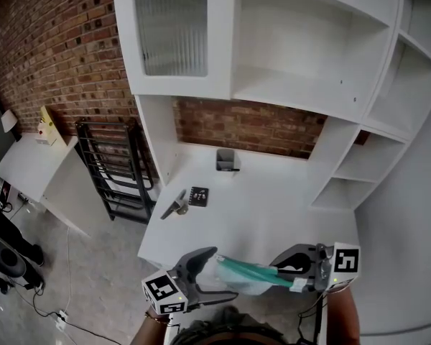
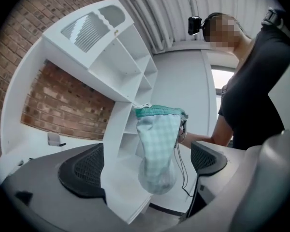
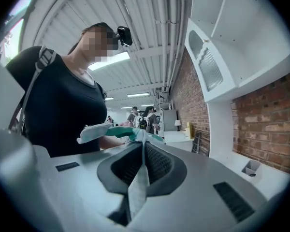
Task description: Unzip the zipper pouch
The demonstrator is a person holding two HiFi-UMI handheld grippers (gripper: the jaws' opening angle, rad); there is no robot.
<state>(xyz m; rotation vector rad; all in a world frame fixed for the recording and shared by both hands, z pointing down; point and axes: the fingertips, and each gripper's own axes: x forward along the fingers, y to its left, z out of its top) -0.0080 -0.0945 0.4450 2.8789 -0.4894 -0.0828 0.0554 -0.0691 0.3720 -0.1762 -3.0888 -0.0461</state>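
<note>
Pinching a thin fold of cloth, the right gripper had its jaws pressed together on the pouch. The teal zipper band ran on past the jaw tips and to their left, in front of the person. In the head view the pouch spanned the gap from that gripper to the left gripper, held in the air over the near edge of the desk. The left gripper's jaws stood spread. The pouch's checked lower part sat in the gap between them and appeared to touch neither pad, with the zipper band at its far end. Well beyond both grippers, the desk carried a small grey holder, a black card and a tool just beside the card. A black rack stood left of the desk against the brick wall.
</note>
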